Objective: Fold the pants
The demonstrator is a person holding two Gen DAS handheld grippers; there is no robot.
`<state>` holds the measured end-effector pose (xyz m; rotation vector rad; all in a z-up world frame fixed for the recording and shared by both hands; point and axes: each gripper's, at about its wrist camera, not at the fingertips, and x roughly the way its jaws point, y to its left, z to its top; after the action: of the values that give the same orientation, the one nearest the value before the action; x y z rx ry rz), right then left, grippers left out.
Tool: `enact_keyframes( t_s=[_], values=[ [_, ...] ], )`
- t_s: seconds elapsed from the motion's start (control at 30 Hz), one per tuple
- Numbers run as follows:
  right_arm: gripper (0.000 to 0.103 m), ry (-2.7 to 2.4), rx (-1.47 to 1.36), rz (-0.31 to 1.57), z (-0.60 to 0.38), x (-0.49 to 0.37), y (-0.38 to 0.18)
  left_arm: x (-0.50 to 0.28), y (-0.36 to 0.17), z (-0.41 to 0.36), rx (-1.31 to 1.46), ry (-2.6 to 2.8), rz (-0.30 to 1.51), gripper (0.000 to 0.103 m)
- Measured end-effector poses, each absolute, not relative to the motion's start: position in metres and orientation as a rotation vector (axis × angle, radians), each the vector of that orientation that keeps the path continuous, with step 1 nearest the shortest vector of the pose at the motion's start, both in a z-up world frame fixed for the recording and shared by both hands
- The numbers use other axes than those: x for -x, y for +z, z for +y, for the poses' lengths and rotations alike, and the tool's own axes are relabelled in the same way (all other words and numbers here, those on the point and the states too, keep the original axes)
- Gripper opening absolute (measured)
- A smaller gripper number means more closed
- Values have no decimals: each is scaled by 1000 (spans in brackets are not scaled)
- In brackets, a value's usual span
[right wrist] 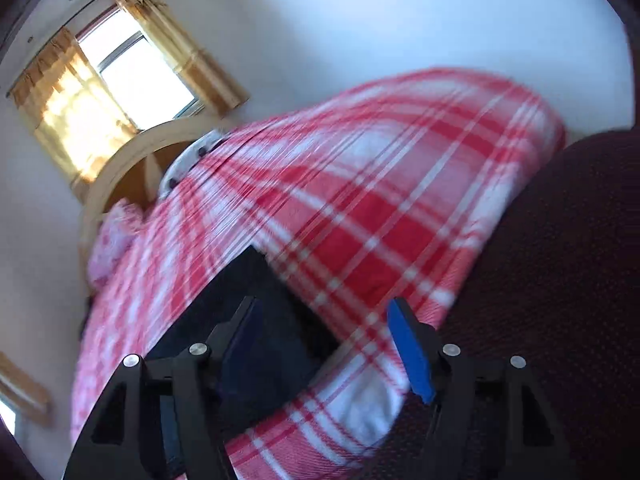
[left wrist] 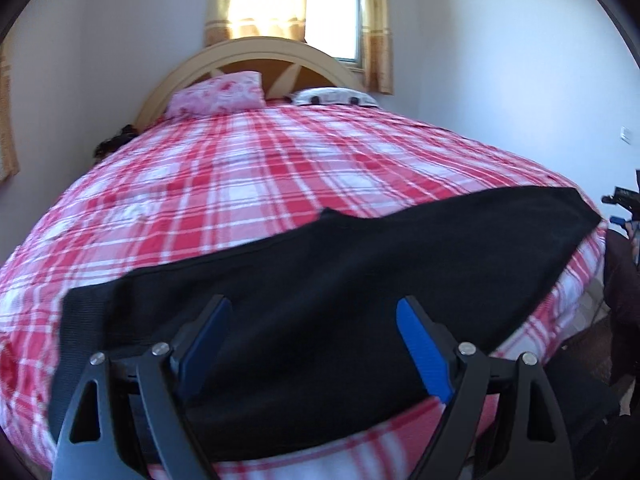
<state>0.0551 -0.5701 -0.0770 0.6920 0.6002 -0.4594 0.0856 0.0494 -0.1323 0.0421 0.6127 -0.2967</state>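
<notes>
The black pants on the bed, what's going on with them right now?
A person with a handheld gripper in each hand is working on folding the black pants, which lie across the near edge of the red plaid bed. The left gripper is open, poised over the pants with nothing held. The right gripper is also open, near the pants' end. No fold is being gripped yet.

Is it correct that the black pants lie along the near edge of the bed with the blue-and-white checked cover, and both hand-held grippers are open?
Not quite: the checked cover is red and white, not blue and white, as the left wrist view shows. The rest holds: the black pants lie along the bed's near edge, and the left hand-held gripper and right hand-held gripper are both open.
</notes>
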Motion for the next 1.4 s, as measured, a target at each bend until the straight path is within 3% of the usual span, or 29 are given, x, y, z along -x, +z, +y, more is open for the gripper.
enact_keyframes(
  t_s=[0.1,0.23,0.4,0.57,0.6,0.63,0.67,0.77,0.8,0.9,1.07,1.1,1.13,1.2,1.4],
  values=[
    [67,-410,-570,551,-539,-46,-48,-85,-137,24,-55,-368,625,87],
    [67,-67,-309,593,-428,-54,-24,-79,-144,-7,-98,-429,640,87],
    [67,328,-10,696,-278,-64,-42,-77,-152,-11,-96,-425,666,87],
    [66,456,180,768,-202,-67,-75,-74,-150,-2,-37,-410,658,87],
    [61,454,226,778,-192,-70,-84,-73,-150,2,-27,-405,656,87],
    [44,449,269,788,-187,-69,-93,-73,-150,6,-14,-399,656,87],
    [38,450,284,816,-184,-71,-100,-74,-151,8,-6,-392,657,87],
    [27,439,235,835,-192,-79,-104,-74,-153,16,19,-383,653,87],
    [17,440,212,840,-199,-79,-102,-74,-153,16,24,-383,651,87],
    [11,463,137,877,-212,-84,-102,-73,-148,16,8,-374,651,87],
    [12,518,169,877,-207,-76,-82,-71,-130,48,10,-272,599,89],
    [16,540,125,883,-208,-79,-78,-74,-126,58,20,-233,590,92],
    [34,576,54,897,-209,-85,-72,-76,-125,64,33,-205,587,93],
    [57,636,-45,893,-204,-97,-59,-87,-125,77,77,-141,611,95],
    [58,796,-276,983,-142,-176,-51,-95,-141,91,123,-80,676,95]
  ],
)
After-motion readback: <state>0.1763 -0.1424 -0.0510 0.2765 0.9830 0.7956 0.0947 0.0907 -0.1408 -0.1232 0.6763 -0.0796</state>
